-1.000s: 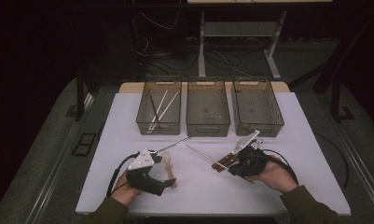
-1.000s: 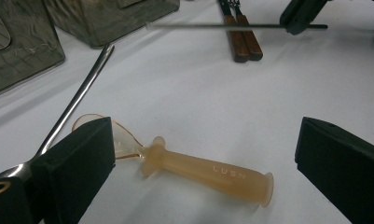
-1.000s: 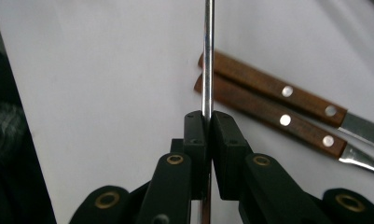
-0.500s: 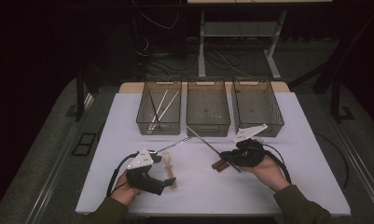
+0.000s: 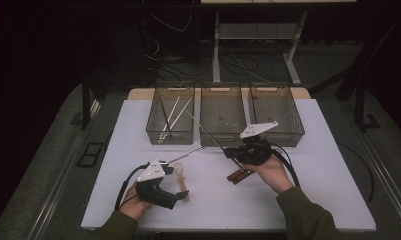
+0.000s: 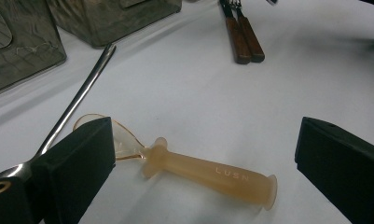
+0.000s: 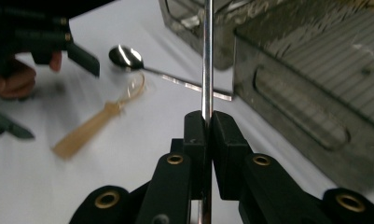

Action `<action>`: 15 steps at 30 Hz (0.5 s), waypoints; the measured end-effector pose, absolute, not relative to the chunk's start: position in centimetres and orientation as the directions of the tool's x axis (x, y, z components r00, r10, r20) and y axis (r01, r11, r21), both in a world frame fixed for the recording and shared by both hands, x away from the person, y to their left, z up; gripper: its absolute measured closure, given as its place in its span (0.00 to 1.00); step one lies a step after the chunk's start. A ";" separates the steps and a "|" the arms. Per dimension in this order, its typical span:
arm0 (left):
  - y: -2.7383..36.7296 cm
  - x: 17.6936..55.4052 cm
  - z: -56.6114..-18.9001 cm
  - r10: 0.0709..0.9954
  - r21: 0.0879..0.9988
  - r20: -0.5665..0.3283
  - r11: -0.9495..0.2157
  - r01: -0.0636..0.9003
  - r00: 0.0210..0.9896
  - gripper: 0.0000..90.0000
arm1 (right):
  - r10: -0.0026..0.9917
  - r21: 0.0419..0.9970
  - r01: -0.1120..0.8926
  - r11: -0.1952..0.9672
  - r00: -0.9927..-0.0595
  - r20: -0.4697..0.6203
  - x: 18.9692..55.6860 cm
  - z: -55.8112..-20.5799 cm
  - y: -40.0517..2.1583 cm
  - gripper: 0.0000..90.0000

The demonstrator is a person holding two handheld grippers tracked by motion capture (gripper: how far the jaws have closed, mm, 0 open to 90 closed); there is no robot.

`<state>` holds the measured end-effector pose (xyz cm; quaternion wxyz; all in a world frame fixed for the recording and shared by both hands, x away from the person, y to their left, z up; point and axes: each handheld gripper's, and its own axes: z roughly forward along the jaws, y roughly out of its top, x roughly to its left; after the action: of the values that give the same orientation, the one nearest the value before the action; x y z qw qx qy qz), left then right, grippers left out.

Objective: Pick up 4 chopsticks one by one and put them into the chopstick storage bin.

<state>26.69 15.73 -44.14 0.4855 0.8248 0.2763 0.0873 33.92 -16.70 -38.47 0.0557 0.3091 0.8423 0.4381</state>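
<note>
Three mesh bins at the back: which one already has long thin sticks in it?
The left bin, on the side of the person's left tool. Several pale thin sticks lie slanted in it; the middle bin and the right bin show no sticks.

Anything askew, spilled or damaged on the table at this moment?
Nothing looks spilled or damaged. The right gripper is shut on a thin metal rod that juts up toward the middle bin. The left gripper stands open over an amber plastic spoon; a metal spoon and two wooden-handled utensils lie loose on the table.
</note>
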 end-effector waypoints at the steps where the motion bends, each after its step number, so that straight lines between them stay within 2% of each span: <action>1: 15.7 26.7 -44.2 0.540 0.850 -0.123 -0.376 0.369 0.832 0.04 | 0.570 0.778 0.470 0.418 -0.802 0.178 34.2 -38.3 -16.4 0.94; 15: 15.7 26.9 -44.1 0.533 0.849 -0.123 -0.380 0.367 0.837 0.04 | 0.644 0.810 0.490 0.323 -0.741 0.192 38.6 -36.2 -12.1 0.94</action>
<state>26.86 15.66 -44.06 0.4855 0.8263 0.2723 0.0859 38.64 -12.10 -36.23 0.0827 0.3502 0.8091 0.4646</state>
